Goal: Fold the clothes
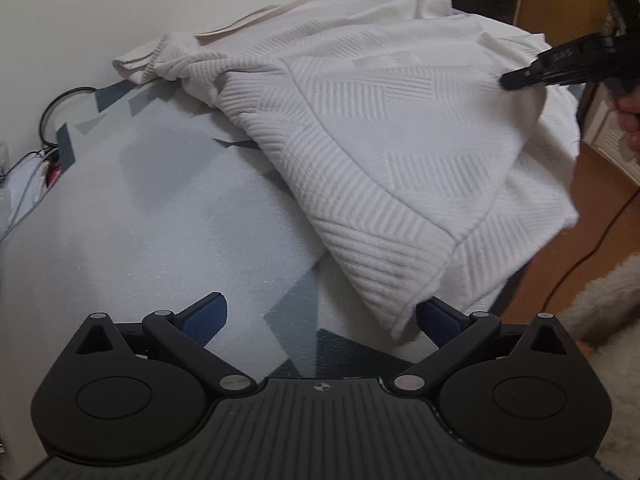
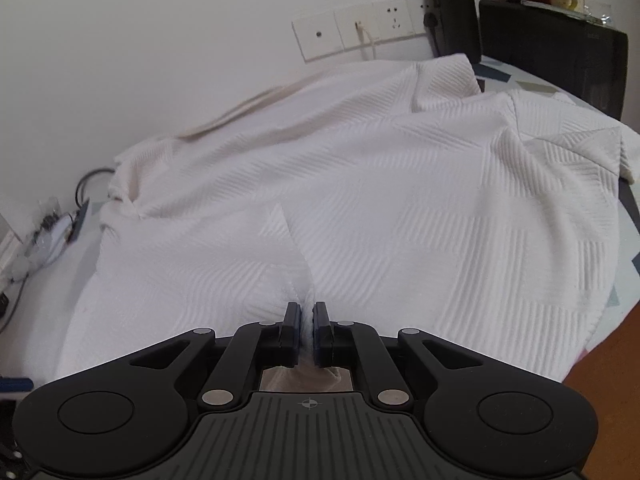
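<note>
right tool (image 2: 307,316) pinched on white sweater (image 2: 360,184), left tool (image 1: 320,316) agape

One white textured garment (image 1: 392,128) lies ahead of the left tool (image 1: 320,316) on one patterned surface (image 1: 160,220). Two tools show in all: the left one, and the right tool (image 2: 306,312) with a fold of that garment between its two fingers. Beyond the right tool, one row of four wall plates (image 2: 360,30), one black bottle (image 2: 454,4), one black box (image 2: 560,52).
</note>
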Demonstrator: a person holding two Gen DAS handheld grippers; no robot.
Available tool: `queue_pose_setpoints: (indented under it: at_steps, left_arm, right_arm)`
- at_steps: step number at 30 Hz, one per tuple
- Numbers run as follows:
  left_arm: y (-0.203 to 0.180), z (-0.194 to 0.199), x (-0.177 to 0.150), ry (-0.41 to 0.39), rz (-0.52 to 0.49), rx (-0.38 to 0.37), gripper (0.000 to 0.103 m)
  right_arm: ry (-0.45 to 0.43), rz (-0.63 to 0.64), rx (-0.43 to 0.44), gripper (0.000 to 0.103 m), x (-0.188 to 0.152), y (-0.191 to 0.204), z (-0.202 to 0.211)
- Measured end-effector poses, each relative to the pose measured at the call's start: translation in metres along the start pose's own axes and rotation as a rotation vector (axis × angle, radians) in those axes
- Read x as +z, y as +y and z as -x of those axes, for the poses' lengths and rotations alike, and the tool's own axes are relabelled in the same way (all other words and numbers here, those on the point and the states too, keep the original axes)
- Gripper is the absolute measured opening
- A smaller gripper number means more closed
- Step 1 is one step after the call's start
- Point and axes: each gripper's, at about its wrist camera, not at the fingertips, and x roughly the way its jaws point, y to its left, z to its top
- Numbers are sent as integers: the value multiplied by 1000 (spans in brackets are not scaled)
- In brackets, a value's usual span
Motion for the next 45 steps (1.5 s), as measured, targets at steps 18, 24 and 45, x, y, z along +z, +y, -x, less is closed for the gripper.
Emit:
queue_pose_setpoints:
  at_steps: [18, 24, 45]
  left_arm:
    - [28, 17, 5, 4, 107, -184, 103]
    - [46, 26, 6, -53, 208, -172, 103]
    - [17, -30, 29, -26, 146, 52, 103]
  right_arm:
    - [35, 89, -93, 10, -5, 4, -12]
    - [-37, 16, -166, 21, -2, -11, 2]
    - [-35, 182, -229, 81, 15, 22, -65]
